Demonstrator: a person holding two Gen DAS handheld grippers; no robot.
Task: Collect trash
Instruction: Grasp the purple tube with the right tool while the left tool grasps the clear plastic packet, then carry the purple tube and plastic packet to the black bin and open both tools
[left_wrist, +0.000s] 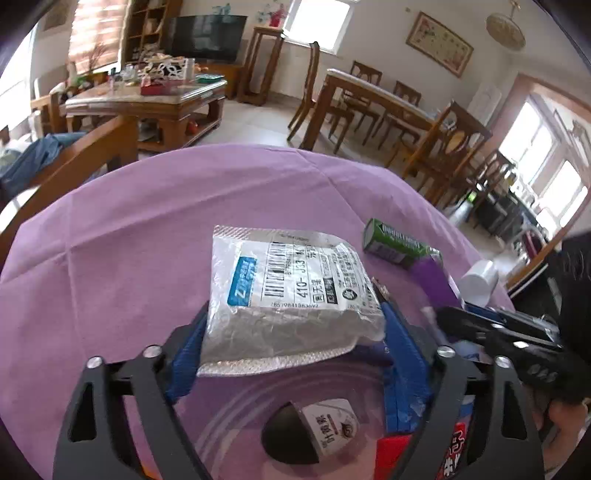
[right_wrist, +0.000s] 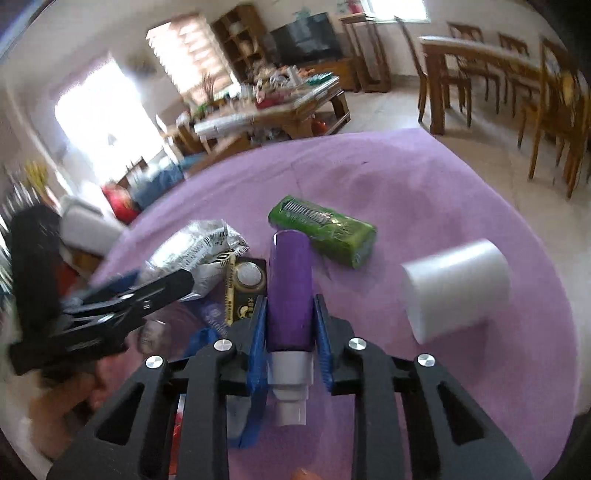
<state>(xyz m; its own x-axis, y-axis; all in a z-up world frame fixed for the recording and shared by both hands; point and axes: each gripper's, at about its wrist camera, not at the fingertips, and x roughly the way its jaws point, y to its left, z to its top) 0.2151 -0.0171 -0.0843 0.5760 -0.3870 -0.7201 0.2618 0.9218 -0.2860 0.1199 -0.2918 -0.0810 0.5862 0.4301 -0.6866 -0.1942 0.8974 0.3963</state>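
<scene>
I am holding the left gripper (left_wrist: 295, 314) around a silver foil parcel (left_wrist: 291, 291) with a printed shipping label; the blue pads (left_wrist: 184, 358) are flanking both of its sides and look to be touching it, and the parcel is sitting raised between them above the purple cloth (left_wrist: 147, 240) of the table. Under it, at the near edge, a clear plastic container (left_wrist: 229, 417) is lying with a small dark-ended packet (left_wrist: 310, 432) inside.

I am clenching the right gripper (right_wrist: 290, 332) on a purple tube (right_wrist: 290, 288) with a grey cap, which is pointing back toward the camera; the pads are pressing on both sides of its body. Just beyond the tube's far end, a green packet (right_wrist: 325, 232) is lying on the cloth, toward the middle of the table. A white cylinder (right_wrist: 458, 288) is lying on its side near the right edge. A gold and black blister card (right_wrist: 247, 284) is lying just left of the tube, beside the foil parcel.
</scene>
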